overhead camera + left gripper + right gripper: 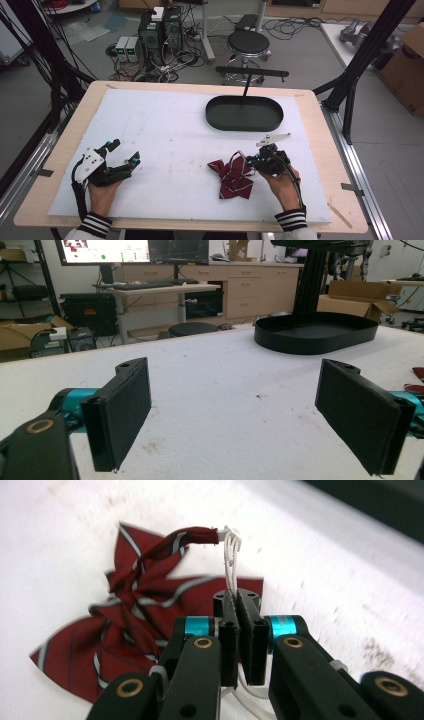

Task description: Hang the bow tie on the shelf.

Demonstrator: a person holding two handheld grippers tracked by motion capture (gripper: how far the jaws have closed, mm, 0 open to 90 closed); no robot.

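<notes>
A dark red striped bow tie (232, 176) lies crumpled on the white mat in front of my right hand. Its strap (192, 536) arches up to a white elastic loop (231, 555). My right gripper (254, 161) is shut on that white loop, which runs down between the pads (243, 630). A black oval tray (244, 113) sits toward the back of the mat, also seen ahead as the tray (315, 332) in the left gripper view. My left gripper (123, 152) rests at the front left, open, with bare mat between its pads (122, 410).
The white mat (165, 125) covers a wooden table (320, 150). A black bar on a post (251, 75) stands behind the tray. Stool, computers and cables stand on the floor beyond; black frame posts (367, 50) rise at the right.
</notes>
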